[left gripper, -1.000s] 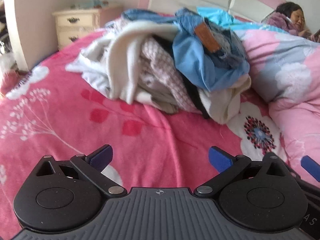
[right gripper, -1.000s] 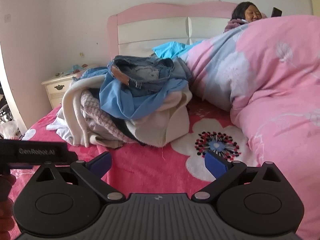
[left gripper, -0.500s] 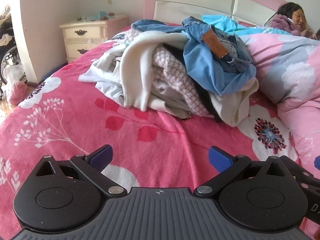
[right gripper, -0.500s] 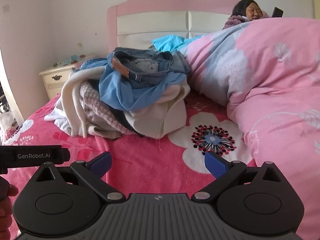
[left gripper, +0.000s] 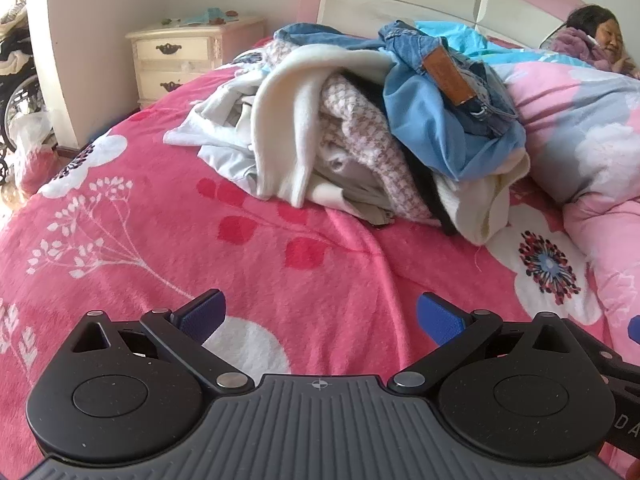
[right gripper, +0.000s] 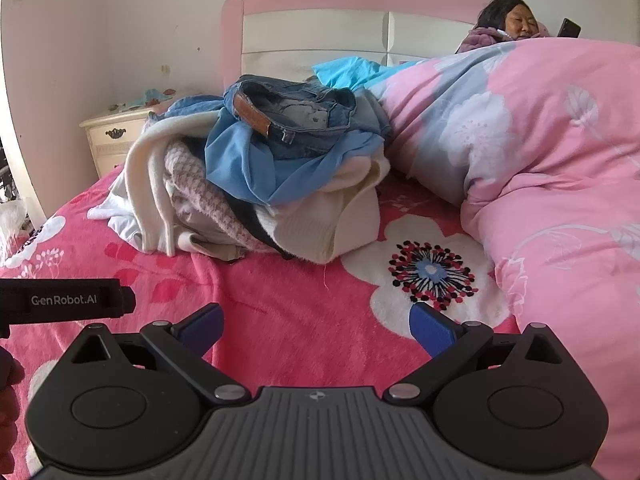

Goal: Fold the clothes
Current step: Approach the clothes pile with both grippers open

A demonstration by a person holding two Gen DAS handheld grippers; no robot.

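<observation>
A heap of clothes [left gripper: 360,136] lies on the bed [left gripper: 168,240] toward the headboard [right gripper: 312,28] end, jeans [right gripper: 296,116] on top over a blue garment [right gripper: 256,168] and cream knits. The left gripper [left gripper: 320,316] hovers over the pink blanket near the foot edge, jaws spread wide and holding nothing. The right gripper [right gripper: 316,324] hovers just beside it, jaws likewise wide apart and bare. A person [right gripper: 508,20] sits under a quilt [right gripper: 560,152] along the bed's right edge.

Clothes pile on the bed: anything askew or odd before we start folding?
Nothing damaged. The clothes pile is a loose heap: jeans sit crumpled on top, over a blue garment, and a cream garment droops down its left side. Both the left gripper and the right gripper are open and empty, short of the pile.
</observation>
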